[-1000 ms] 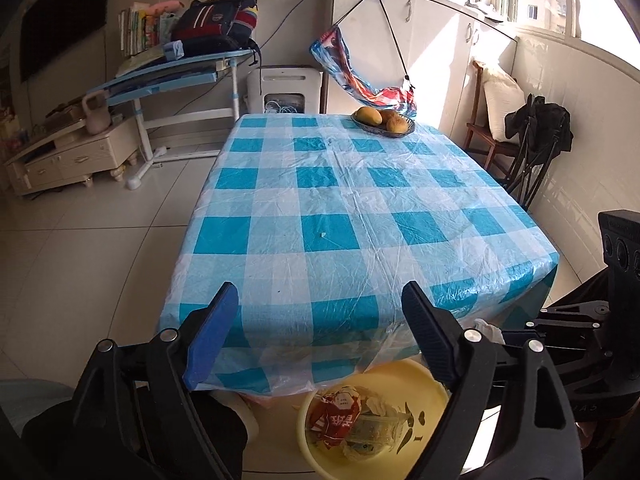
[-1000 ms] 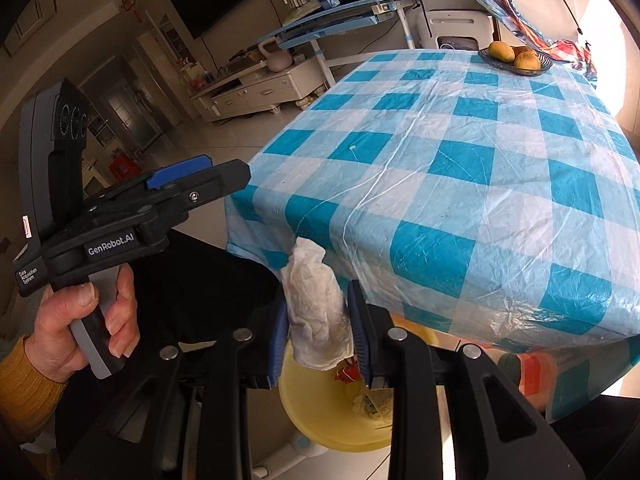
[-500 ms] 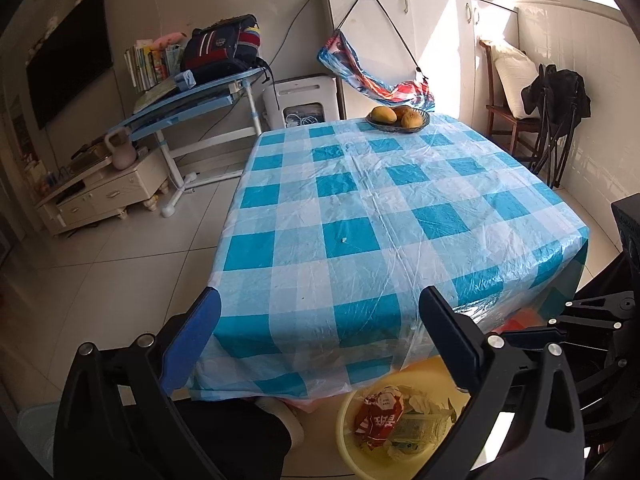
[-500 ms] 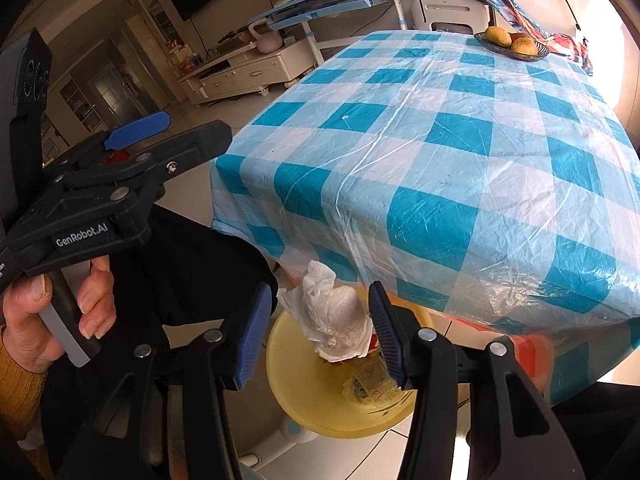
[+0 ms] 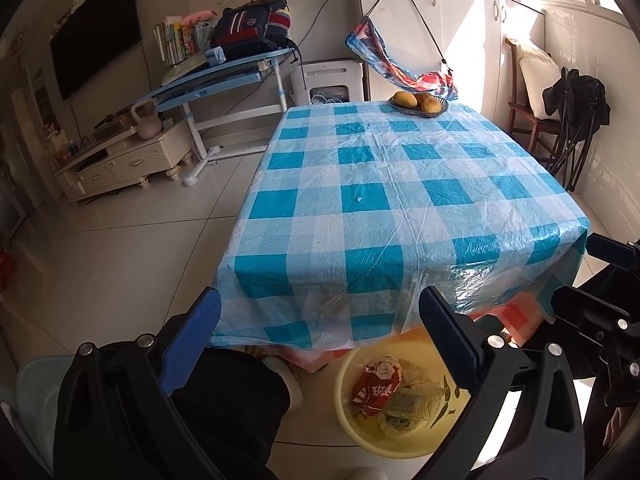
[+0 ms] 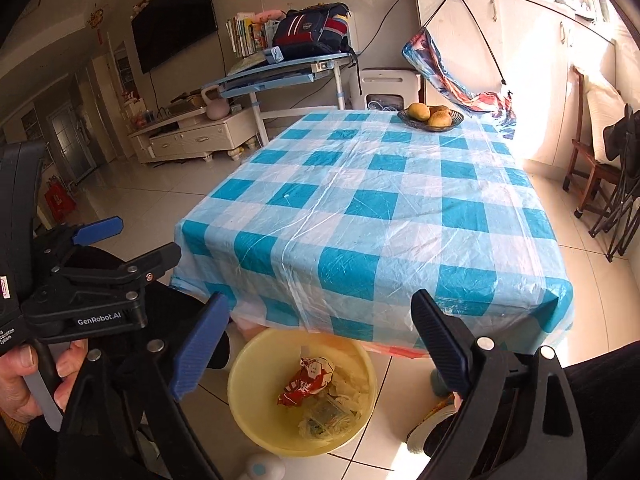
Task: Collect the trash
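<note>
both grippers point(image 5: 320, 328) point(image 6: 320, 332) wide, empty, r opening; hand point(image 6: 24, 380) only in r view

Bright window glare upper right, sharp focus, fisheye-bent edges

checked tablecloth point(image 5: 400, 200) | fruit bowl point(image 5: 418, 103) far end | backpack point(image 5: 252, 26) on desk

Beside the one checked table point(image 6: 380, 216) stand one yellow bin point(image 6: 248, 392) on the floor at its near edge, one fruit bowl point(image 6: 432, 118) at its far end, and two grippers before it.
</note>
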Demonstrator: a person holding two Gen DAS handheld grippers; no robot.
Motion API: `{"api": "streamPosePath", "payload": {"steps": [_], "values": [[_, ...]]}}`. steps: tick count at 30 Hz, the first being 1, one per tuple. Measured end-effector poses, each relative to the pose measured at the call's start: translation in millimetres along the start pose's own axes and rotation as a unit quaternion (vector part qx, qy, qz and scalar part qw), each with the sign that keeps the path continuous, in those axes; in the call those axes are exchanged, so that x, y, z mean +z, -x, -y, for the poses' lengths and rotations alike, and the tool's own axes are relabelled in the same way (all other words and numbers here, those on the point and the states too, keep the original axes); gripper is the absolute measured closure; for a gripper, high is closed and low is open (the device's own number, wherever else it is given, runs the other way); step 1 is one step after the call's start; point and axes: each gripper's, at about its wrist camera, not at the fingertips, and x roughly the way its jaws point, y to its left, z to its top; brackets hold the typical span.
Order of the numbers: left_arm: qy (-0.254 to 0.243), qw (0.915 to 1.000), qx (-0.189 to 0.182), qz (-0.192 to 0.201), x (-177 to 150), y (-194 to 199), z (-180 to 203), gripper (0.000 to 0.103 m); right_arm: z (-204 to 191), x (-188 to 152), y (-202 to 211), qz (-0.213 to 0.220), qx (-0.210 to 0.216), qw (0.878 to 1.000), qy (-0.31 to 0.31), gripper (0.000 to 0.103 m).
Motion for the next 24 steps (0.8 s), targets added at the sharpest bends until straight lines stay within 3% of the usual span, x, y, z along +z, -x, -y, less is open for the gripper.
{"api": "streamPosePath", "payload": {"steps": [5, 12, 24], "values": [[0.000, 0.9998, 0.002, 0.019, -12, 26, 1, 0.007, -7, -4, 45, 0.079, -0.039, 0.996, 0.002, 0.008], [0.018, 0.9997, -0.012, 0.015, -25, 53, 2, 0.007, -25, -18, 77, 0.119, -0.043, 0.992, 0.016, 0.008], [0.031, 0.9993, 0.010, 0.020, -30, 59, -1, 0.007, -29, -24, 67, 0.116, -0.051, 0.992, 0.029, 0.008]]}}
